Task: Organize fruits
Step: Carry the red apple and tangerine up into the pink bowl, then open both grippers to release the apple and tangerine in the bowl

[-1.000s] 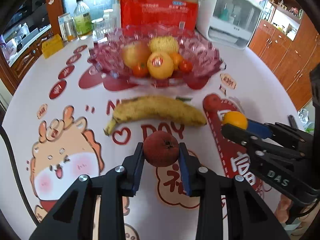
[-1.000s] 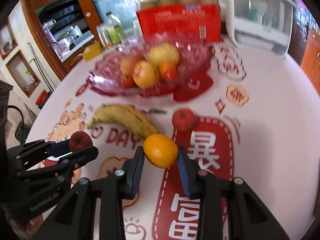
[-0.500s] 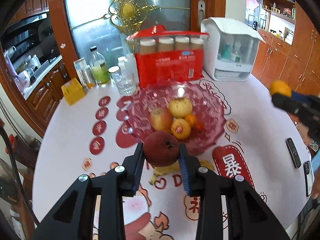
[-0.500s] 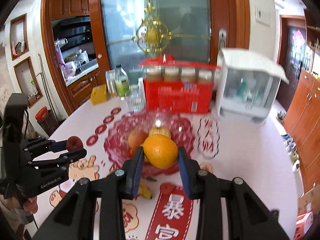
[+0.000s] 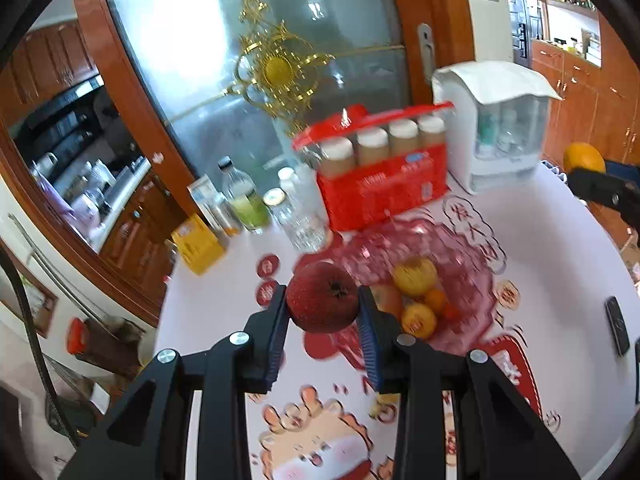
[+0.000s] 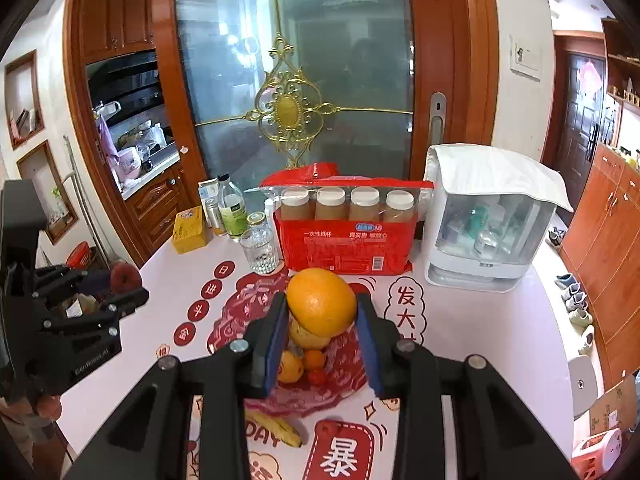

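Left wrist: red fruit [image 5: 323, 303] clamped in left gripper [image 5: 323, 312] | bowl [image 5: 472, 248] beyond

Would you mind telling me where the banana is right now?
In the right wrist view, the banana lies on the table just in front of the pink glass bowl, partly hidden beneath the right gripper.

Dark red fruit [image 5: 322, 302], orange orange [image 6: 321, 307], translucent pink bowl [image 5: 472, 256], white tablecloth [image 6: 472, 344] with red cartoons.

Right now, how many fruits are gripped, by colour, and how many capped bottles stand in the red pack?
Orange fruit, gripped: 1
Dark red fruit, gripped: 1
Capped bottles in red pack: 4
Total: 6
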The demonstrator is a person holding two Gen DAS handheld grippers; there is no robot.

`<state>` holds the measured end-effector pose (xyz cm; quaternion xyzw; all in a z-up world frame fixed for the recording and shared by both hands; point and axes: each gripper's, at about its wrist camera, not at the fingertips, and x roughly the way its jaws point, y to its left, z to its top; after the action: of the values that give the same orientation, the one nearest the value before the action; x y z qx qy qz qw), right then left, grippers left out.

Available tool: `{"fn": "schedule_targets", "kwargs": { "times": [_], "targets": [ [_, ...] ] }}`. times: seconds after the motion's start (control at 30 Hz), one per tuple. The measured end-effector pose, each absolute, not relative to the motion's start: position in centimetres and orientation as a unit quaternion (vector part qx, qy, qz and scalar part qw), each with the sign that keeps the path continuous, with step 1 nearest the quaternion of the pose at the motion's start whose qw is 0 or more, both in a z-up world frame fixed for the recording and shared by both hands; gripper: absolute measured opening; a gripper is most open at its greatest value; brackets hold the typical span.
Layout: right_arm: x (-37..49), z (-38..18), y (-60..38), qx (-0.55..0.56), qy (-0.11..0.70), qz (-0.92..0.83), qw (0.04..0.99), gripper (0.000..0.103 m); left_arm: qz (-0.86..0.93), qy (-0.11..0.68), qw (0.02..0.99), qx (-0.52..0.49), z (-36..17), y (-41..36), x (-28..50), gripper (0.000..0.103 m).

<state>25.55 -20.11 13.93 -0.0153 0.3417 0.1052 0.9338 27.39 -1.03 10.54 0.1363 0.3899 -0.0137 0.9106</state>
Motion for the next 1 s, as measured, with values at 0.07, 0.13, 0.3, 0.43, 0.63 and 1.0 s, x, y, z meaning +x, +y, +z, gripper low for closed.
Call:
{"fn": "schedule_targets", "kwargs": {
  "times": [0.07, 0.13, 0.3, 0.43, 0.63, 1.0],
  "targets": [
    [26.9, 13.8, -20.2, -0.013, 0.349, 0.103, 0.931, 0.034, -0.007, 0.388, 0.911, 0.143, 10.9, -1.2, 28.8, 0.032],
    [28.5, 13.0, -20.2, -0.013, 0.36, 0.099, 0.928, 0.034, -0.009, 0.399, 0.906, 0.14, 10.5, -1.1, 30.9, 0.032],
    [33.4, 7.2, -20.1, -0.001, 0.425, 0.1, 0.9, 0.034, -0.011, 0.436, 0.889, 0.142, 6.1, -1.4, 35.6, 0.032],
    [35.8, 1.9, -20.0, 0.005, 0.467, 0.1, 0.878, 0.034, -0.023, 0.464, 0.874, 0.141, 1.3, -2.0, 39.0, 0.032],
    [37.8, -4.4, -20.0, 0.009, 0.507, 0.105, 0.855, 0.034, -0.042, 0.503, 0.852, 0.137, -5.3, -3.1, 42.6, 0.032],
    [39.0, -10.3, -20.4, 0.014, 0.537, 0.115, 0.835, 0.034, -0.044, 0.532, 0.841, 0.082, -11.9, -2.9, 45.7, 0.032]
  ]
}}
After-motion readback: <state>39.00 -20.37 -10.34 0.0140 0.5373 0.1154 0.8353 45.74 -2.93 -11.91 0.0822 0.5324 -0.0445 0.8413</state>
